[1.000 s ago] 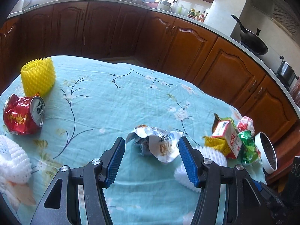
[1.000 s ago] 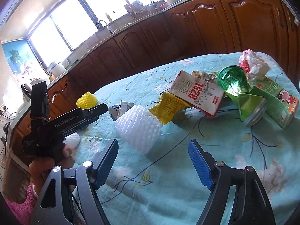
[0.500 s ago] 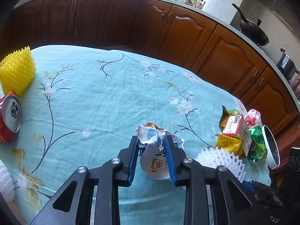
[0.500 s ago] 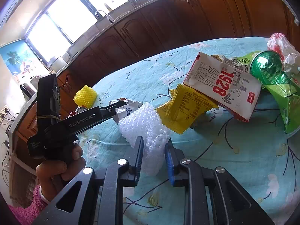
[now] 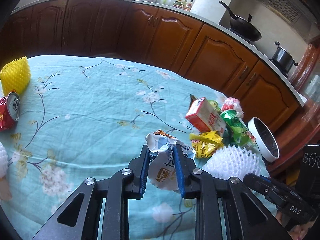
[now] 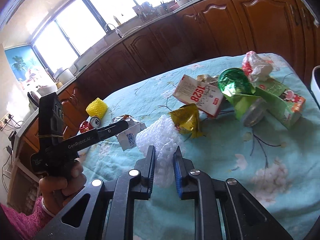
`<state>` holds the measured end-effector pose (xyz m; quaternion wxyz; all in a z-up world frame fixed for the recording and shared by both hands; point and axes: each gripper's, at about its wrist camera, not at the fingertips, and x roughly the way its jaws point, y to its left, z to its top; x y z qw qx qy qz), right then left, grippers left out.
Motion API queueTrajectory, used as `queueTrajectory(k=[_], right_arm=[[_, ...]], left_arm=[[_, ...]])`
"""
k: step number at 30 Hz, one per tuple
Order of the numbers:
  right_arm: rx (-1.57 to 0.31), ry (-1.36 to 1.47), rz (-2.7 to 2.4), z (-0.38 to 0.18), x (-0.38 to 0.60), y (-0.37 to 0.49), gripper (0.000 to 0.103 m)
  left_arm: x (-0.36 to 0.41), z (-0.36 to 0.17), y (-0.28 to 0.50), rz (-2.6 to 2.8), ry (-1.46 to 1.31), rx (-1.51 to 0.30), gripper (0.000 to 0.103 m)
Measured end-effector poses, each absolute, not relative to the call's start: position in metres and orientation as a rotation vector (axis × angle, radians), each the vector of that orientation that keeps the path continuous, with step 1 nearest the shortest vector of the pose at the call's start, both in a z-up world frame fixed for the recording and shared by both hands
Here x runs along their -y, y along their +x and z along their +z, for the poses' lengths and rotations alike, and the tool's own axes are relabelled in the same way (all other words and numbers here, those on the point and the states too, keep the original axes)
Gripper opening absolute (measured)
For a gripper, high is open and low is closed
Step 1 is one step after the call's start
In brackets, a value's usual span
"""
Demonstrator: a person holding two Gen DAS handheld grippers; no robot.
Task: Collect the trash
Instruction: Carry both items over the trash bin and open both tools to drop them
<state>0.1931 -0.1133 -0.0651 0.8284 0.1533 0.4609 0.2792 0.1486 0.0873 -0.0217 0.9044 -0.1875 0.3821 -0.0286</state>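
The left tool (image 5: 162,156) pinches a crumpled wrapper (image 5: 163,168) over the floral tablecloth (image 5: 90,110).

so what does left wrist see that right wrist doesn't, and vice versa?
Left wrist only: black wok and steel pot on the stove; left gripper shut on the crumpled white paper wrapper.
Right wrist only: bright windows, sink faucet; right gripper shut on the white foam fruit net.
Both: yellow foam net, red crushed can, red-and-white 1928 carton.

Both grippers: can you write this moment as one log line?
left gripper: shut on crumpled wrapper | right gripper: shut on white foam net | bin: waiting
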Motion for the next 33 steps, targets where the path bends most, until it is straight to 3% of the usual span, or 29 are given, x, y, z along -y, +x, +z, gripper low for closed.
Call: queueTrajectory(k=[13, 33], right_arm=[[-0.854, 0.325, 0.344, -0.038, 0.225, 0.173, 0.018], [-0.795, 0.379, 0.127, -0.033, 0.331, 0.186, 0.018]], left_arm=[[0.006, 0.008, 0.148, -0.282, -0.293, -0.774, 0.023], [0.112, 0.000, 0.208, -0.422, -0.174, -0.784, 0.023]])
